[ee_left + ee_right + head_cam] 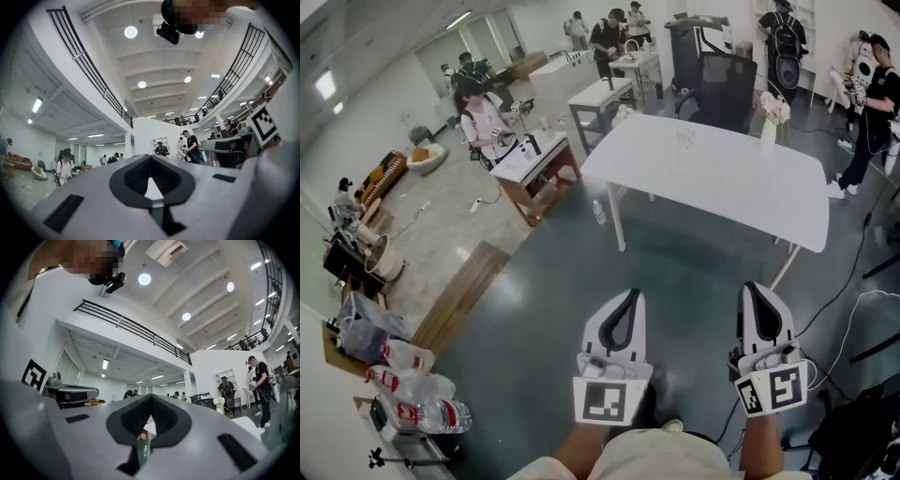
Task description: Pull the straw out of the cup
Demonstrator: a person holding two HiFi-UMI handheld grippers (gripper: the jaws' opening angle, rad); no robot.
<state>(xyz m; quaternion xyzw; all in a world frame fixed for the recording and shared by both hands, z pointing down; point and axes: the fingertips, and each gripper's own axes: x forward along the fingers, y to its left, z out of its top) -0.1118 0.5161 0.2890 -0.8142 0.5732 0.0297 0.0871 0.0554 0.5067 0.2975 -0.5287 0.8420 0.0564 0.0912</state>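
Ahead of me stands a white table (712,178), and a small clear cup (685,138) sits near its far side. It is too small to make out a straw. Both grippers hang in the air over the dark floor, well short of the table and pointing toward it. The left gripper (630,296) is shut with nothing between its jaws, and in the left gripper view its tips (150,157) meet. My right gripper (757,289) is also shut and empty, and its tips (151,397) touch in the right gripper view. Neither gripper view shows the cup.
A vase of flowers (772,114) stands at the table's far right corner, with a black office chair (724,86) behind it. A wooden desk (534,167) and several people are at the back. Water bottles (422,398) lie at lower left and cables (862,314) run along the right.
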